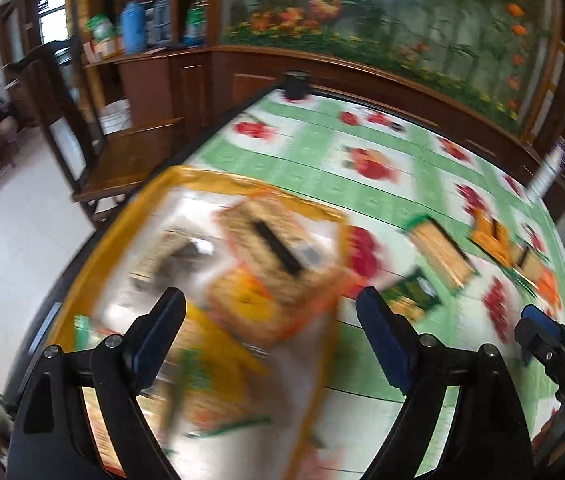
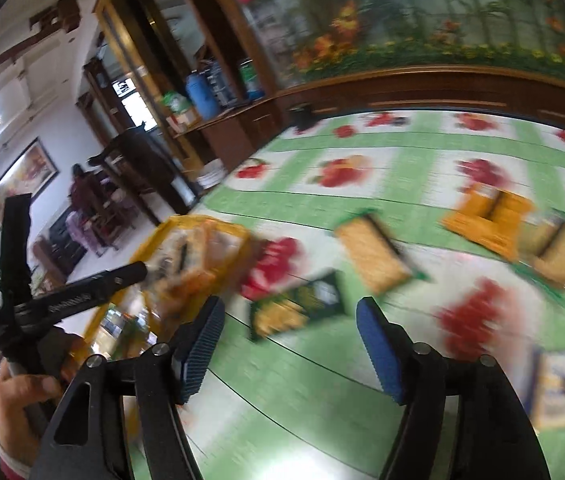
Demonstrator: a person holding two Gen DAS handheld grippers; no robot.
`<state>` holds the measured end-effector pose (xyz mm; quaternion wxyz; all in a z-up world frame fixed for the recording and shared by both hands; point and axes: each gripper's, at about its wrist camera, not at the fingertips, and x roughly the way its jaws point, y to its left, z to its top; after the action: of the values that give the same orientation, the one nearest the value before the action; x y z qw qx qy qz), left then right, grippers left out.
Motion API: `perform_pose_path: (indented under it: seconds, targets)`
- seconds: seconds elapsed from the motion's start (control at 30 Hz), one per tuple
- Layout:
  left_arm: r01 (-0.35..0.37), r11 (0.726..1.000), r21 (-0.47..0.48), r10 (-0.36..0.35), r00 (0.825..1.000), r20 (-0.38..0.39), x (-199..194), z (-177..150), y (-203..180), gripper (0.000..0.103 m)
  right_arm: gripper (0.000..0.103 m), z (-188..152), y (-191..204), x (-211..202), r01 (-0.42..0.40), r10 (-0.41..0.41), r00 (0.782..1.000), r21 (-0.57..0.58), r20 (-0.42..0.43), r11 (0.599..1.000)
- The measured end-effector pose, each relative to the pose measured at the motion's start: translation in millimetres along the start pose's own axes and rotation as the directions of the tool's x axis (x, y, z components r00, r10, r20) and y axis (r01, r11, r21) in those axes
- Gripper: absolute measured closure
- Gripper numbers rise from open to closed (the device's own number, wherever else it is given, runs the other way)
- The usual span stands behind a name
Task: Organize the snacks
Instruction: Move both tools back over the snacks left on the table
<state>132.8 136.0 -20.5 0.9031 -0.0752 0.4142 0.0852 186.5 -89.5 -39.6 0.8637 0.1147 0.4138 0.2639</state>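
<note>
The left gripper (image 1: 270, 320) hangs with its blue-padded jaws spread wide and nothing between them, above a yellow-rimmed clear plastic tray (image 1: 130, 216) that holds several blurred tan and orange snack packets (image 1: 278, 248). The right gripper (image 2: 290, 332) is likewise spread wide and holds nothing, poised over the counter with its green-and-white fruit-print cloth (image 2: 322, 400). Just ahead of it lies a dark green snack packet (image 2: 298, 304), and beyond that a tan rectangular packet (image 2: 374, 256). Farther right sit an orange packet (image 2: 490, 216) and another tan one (image 2: 562, 256), well apart from the tray. All packets are motion-blurred.
</note>
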Motion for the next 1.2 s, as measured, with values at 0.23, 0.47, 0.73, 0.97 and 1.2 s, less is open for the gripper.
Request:
perform_pose_path:
  seconds: [0.23, 0.47, 0.73, 0.97, 1.2]
  targets:
    - [0.052, 0.987, 0.152, -0.044, 0.998, -0.054, 17.6, -11.1, -59.7, 0.015, 0.027, -31.2, -68.5, -57.3, 0.093, -0.099, 0.993, 0.098, 0.065, 0.991]
    - [0.034, 0.944, 0.328, 0.003, 0.994, -0.112, 43.4, -19.8, -106.3, 0.015, 0.024, -47.0, -114.1, -90.4, 0.091, -0.120, 0.983, 0.200, 0.139, 0.976]
    - [0.020, 0.944, 0.329, 0.020, 0.993, -0.120, 46.2, -26.6, -120.0, 0.015, 0.018, -53.4, -122.8, -112.2, 0.077, -0.115, 0.976, 0.204, 0.182, 0.976]
    - [0.038, 0.947, 0.318, 0.006, 0.991, -0.136, 34.8, -40.7, -120.4, 0.015, 0.018, -52.1, -120.1, -115.1, 0.034, -0.074, 0.979, 0.203, 0.193, 0.979]
    - [0.058, 0.951, 0.303, -0.019, 0.991, -0.130, 19.4, -49.2, -110.1, 0.015, 0.018, -53.5, -118.6, -117.0, 0.048, -0.090, 0.976, 0.205, 0.198, 0.977]
